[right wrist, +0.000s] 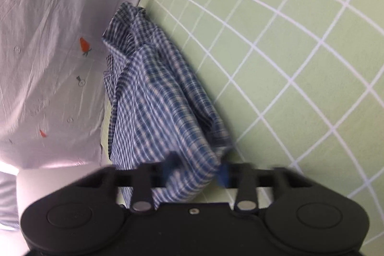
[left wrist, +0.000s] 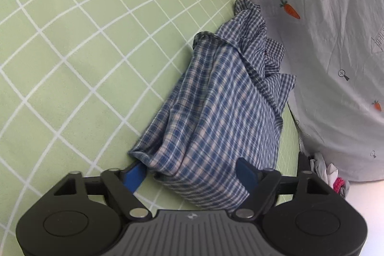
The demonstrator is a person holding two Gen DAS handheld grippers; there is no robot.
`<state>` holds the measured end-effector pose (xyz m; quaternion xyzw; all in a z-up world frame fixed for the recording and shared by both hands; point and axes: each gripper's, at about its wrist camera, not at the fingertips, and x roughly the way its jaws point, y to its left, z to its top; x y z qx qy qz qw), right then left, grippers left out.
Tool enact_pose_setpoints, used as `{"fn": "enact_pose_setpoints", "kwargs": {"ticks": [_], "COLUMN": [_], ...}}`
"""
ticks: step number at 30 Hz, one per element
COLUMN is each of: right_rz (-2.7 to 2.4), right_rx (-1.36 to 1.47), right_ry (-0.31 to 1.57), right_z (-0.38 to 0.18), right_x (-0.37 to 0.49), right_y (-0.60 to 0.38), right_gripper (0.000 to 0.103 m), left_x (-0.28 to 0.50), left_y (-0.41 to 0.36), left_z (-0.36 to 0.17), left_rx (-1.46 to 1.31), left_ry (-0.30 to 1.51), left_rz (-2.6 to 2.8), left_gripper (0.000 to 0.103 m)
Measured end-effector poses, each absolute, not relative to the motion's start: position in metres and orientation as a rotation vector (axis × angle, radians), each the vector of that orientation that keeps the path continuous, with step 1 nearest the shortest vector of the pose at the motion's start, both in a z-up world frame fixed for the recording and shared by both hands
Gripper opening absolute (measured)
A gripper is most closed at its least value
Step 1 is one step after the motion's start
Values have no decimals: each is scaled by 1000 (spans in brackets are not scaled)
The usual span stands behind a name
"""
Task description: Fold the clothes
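Note:
A blue and white plaid shirt (left wrist: 216, 100) lies crumpled on a green sheet with a white grid (left wrist: 72, 40). In the left wrist view its near end sits between the blue fingers of my left gripper (left wrist: 190, 173). Those fingers stand wide apart, so the gripper is open around the cloth. In the right wrist view, which is blurred, the same shirt (right wrist: 156, 100) runs away from my right gripper (right wrist: 197, 167). The right gripper's fingers are drawn in and pinch a gathered bunch of the fabric.
A white quilt with carrot prints (left wrist: 336, 40) lies bunched along one side of the shirt, also visible as the quilt (right wrist: 48, 40) in the right view. The green sheet (right wrist: 288, 40) stretches wide on the other side. Small grey and pink garments (left wrist: 336, 176) lie near the quilt's edge.

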<state>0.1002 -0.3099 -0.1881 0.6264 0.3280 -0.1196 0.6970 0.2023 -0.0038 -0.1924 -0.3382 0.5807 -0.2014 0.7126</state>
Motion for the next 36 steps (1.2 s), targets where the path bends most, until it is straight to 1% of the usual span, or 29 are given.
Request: {"fn": "enact_pose_setpoints", "kwargs": {"ticks": [1, 2, 3, 4, 9, 14, 17, 21, 25, 31, 36], "right_rz": [-266, -262, -254, -248, -220, -198, -190, -164, -109, -48, -32], "right_rx": [1402, 1401, 1394, 1389, 1397, 1425, 1507, 1580, 1627, 1663, 1694], "right_ry": [722, 716, 715, 715, 724, 730, 708, 676, 606, 487, 432], "right_z": [-188, -186, -183, -181, -159, -132, -128, -124, -107, -88, -88], "right_x": [98, 96, 93, 89, 61, 24, 13, 18, 25, 56, 92], "right_y": [-309, -308, -306, -304, -300, -295, -295, -297, -307, -323, -341], "right_gripper": [8, 7, 6, 5, 4, 4, 4, 4, 4, 4, 4], "left_x": [203, 204, 202, 200, 174, 142, 136, 151, 173, 209, 246], "left_y": [-4, -5, -4, -3, 9, 27, 34, 29, 23, 6, -15], "left_z": [-193, -193, -193, -193, -177, -150, -139, -125, -110, -93, -93], "left_rx": [-737, -724, -735, -762, -811, -870, -919, -1006, -1105, -1225, -1277], "left_ry": [1291, 1294, 1289, 1290, 1334, 1359, 1365, 1345, 1348, 1342, 1352], "left_rz": [-457, -467, -473, -481, -491, -517, -505, -496, -486, -514, -519], "left_gripper": [48, 41, 27, 20, 15, 15, 14, 14, 13, 14, 14]}}
